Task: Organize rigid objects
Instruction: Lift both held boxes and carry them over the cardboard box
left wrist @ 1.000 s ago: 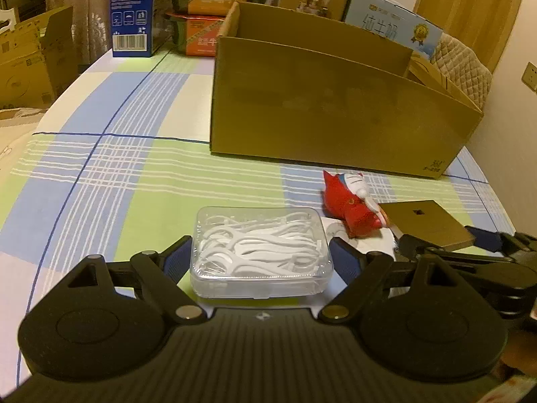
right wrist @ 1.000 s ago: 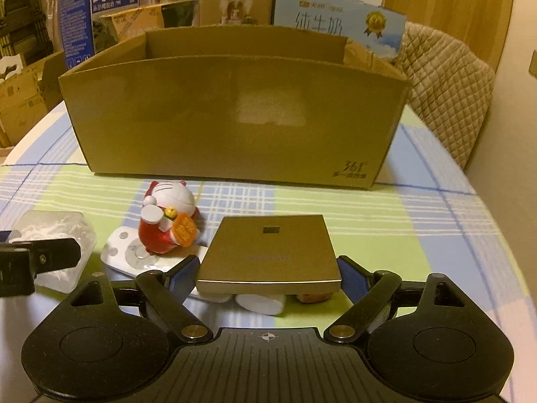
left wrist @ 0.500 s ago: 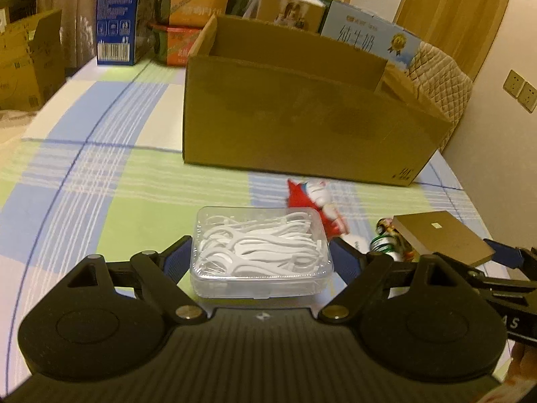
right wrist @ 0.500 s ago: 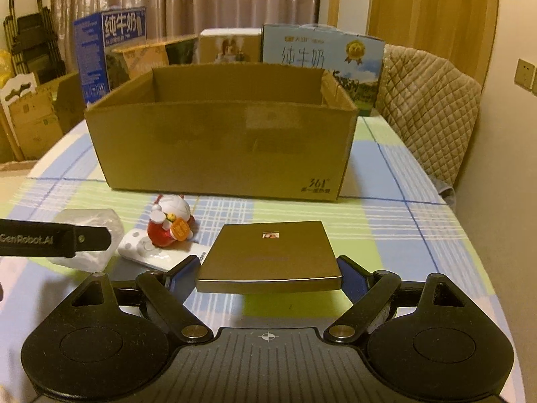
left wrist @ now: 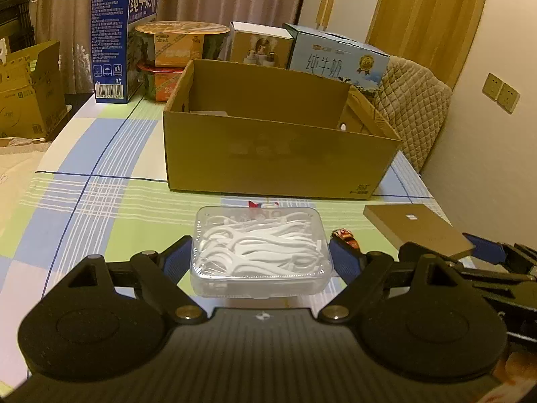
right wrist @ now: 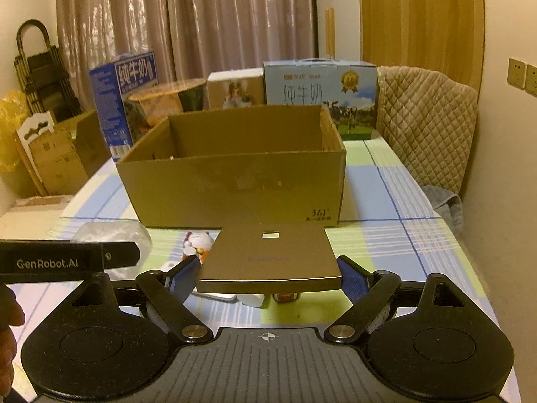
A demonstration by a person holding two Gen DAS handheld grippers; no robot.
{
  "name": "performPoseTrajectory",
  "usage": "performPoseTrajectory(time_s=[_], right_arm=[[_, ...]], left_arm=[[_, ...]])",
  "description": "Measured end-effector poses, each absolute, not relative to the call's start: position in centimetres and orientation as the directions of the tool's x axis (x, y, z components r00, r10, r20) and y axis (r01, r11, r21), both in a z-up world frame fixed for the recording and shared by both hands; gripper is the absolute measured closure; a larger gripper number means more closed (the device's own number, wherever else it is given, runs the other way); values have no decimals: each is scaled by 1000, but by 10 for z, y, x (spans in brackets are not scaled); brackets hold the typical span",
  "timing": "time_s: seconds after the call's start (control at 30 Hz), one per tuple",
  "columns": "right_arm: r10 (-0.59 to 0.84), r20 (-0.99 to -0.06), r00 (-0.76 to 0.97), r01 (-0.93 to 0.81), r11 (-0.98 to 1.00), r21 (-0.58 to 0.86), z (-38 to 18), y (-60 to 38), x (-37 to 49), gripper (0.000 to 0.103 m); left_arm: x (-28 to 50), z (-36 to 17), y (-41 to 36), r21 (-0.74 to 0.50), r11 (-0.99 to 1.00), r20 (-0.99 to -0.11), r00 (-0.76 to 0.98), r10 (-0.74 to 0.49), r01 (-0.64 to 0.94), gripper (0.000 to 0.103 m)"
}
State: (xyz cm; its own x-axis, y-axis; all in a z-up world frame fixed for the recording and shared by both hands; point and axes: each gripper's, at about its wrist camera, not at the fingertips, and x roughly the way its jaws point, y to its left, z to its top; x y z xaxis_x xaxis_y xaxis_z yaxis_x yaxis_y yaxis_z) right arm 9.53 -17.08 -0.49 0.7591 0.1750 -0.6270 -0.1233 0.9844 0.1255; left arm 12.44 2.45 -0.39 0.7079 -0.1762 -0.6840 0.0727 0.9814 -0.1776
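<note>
We can read "GenRobot.AI" in white on the black arm of the left gripper (right wrist: 68,262), "361°" printed on the open brown cardboard box (right wrist: 320,211), and 纯牛奶 on both the dark blue milk carton (right wrist: 134,75) and the light blue milk case (right wrist: 303,94)

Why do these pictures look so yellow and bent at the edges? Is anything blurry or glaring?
Both views are tinted by warm indoor light. In the left wrist view, fisheye distortion bows the tablecloth lines and darkens the corners, while the clear floss-pick box stays sharp. In the right wrist view, the flat gold box shows a soft sheen, the cardboard box a dull patch, and the curtains look slightly soft.
</note>
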Motion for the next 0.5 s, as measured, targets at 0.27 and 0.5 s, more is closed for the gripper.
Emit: performPoseTrajectory(time_s=[0.27,0.5], right_arm=[[181,-611,771,-125,983,133,12,-180,89,20],[189,-603,775,-123,981,149,19,-184,88,20]], left_arm=[[111,9,19,-177,981,-687,703,-182,81,19],[112,16,16,-165,981,-681,709,-185,97,19]])
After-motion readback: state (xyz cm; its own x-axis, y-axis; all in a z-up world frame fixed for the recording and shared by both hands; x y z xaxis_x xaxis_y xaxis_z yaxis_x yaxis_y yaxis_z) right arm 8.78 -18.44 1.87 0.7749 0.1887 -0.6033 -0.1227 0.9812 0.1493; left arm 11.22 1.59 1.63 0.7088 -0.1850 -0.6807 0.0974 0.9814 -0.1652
